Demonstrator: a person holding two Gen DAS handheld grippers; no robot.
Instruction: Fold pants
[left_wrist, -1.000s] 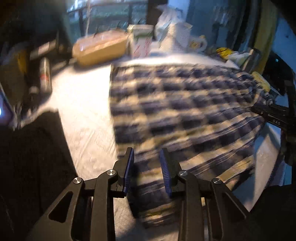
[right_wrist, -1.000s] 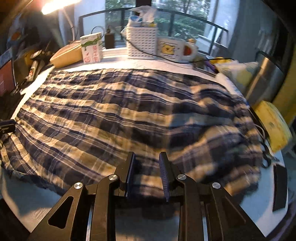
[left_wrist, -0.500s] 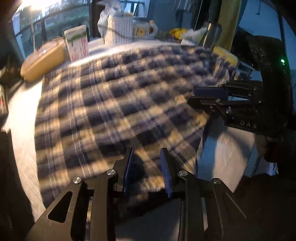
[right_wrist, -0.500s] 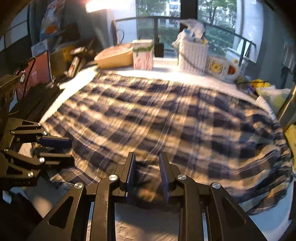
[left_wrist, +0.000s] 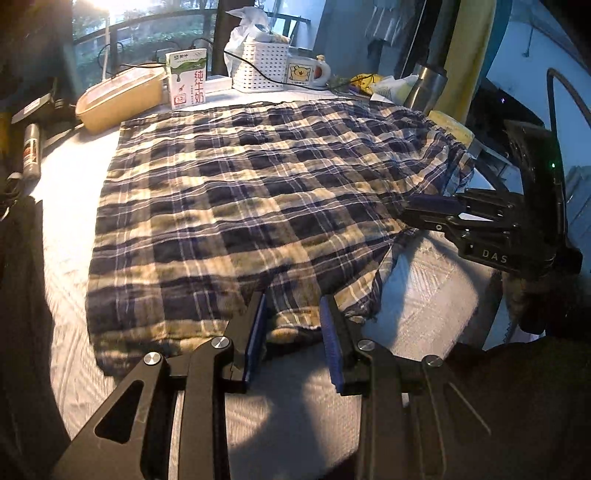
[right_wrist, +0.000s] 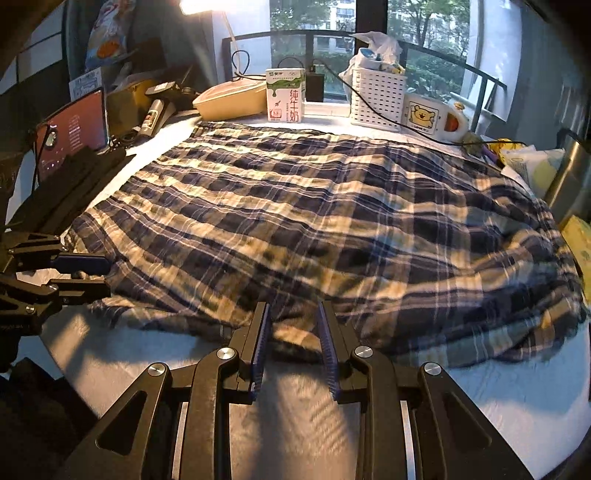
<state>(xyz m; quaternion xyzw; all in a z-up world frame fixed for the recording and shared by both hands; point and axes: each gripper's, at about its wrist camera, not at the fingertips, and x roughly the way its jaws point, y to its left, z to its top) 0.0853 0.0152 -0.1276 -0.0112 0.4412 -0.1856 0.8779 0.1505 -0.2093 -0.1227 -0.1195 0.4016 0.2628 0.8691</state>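
Observation:
Navy and cream plaid pants (left_wrist: 258, 206) lie spread flat over the white table; they also fill the right wrist view (right_wrist: 332, 229). My left gripper (left_wrist: 291, 317) is open, its blue-padded fingers straddling the near hem of the pants. My right gripper (right_wrist: 293, 325) is open at the near edge of the cloth, fingers either side of a fold. The right gripper shows in the left wrist view (left_wrist: 443, 210) at the cloth's right edge. The left gripper shows in the right wrist view (right_wrist: 85, 273) at the cloth's left edge.
Along the far edge stand a milk carton (left_wrist: 186, 79), a tan lidded container (left_wrist: 118, 98), a white basket (left_wrist: 264, 66) with a cable, and a bear mug (left_wrist: 306, 72). A tablet (right_wrist: 72, 133) and a steel flask (right_wrist: 569, 177) sit at the sides.
Both views have swung and settled, with motion blur gone. Both grippers have come down to the near edge of the pants, jaws still open.

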